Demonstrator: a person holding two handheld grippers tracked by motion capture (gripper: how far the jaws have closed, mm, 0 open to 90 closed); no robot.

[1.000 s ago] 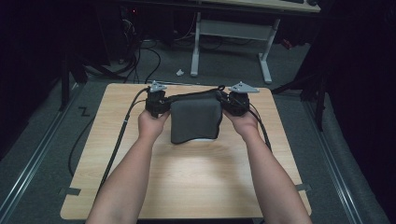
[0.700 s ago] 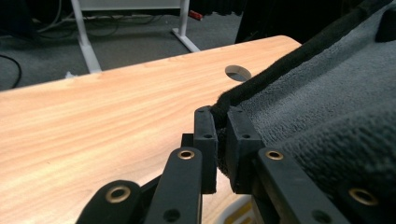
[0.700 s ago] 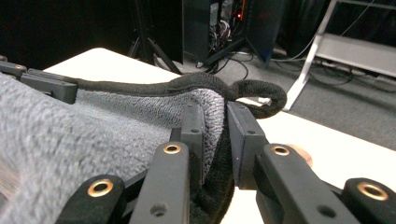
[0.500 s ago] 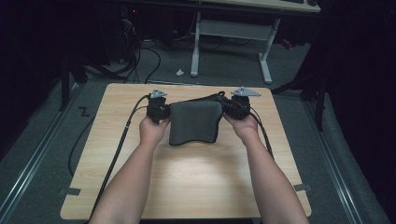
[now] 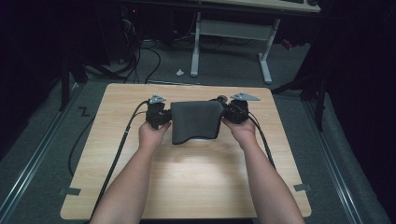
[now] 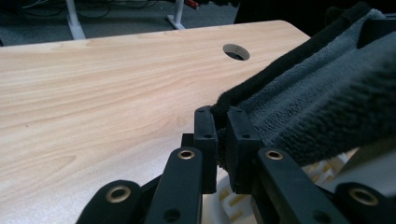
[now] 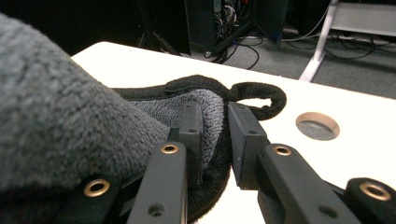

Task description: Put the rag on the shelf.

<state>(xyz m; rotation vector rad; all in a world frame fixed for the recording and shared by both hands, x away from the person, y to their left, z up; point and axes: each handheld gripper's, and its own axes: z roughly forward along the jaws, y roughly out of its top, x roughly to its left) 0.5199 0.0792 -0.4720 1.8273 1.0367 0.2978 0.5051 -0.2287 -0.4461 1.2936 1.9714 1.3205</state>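
High view shows what has changed over the last second: the dark grey towel (image 5: 195,122), which hung taller between my hands a moment ago, has come down toward the table (image 5: 196,186) and now sits lower and flatter, its near edge sagging onto the wood around the middle of the far half. I judge I am laying it down, spread wide between my hands, so the next step would be to let its corners go or fold it over.

Largest to smallest, by count: one table, light wood, with one round cable hole (image 7: 318,126) cut in it toward the far right. One towel, stretched left to right between my grippers. Two forearms coming in from the near edge. Two grippers: the left gripper (image 5: 158,115) at the towel's left edge, the right gripper (image 5: 234,111) at its right edge, each with a cable trailing back toward the near side.

In the left gripper view my jaws are clenched on the black hem of the towel (image 6: 299,88), the pads pinching the cloth tight. In the right gripper view the jaws hold the towel's hemmed corner (image 7: 210,116); a small loop of hem sticks out beyond them, and cloth fills the gap, so I read that as a grasp too, though a looser one.
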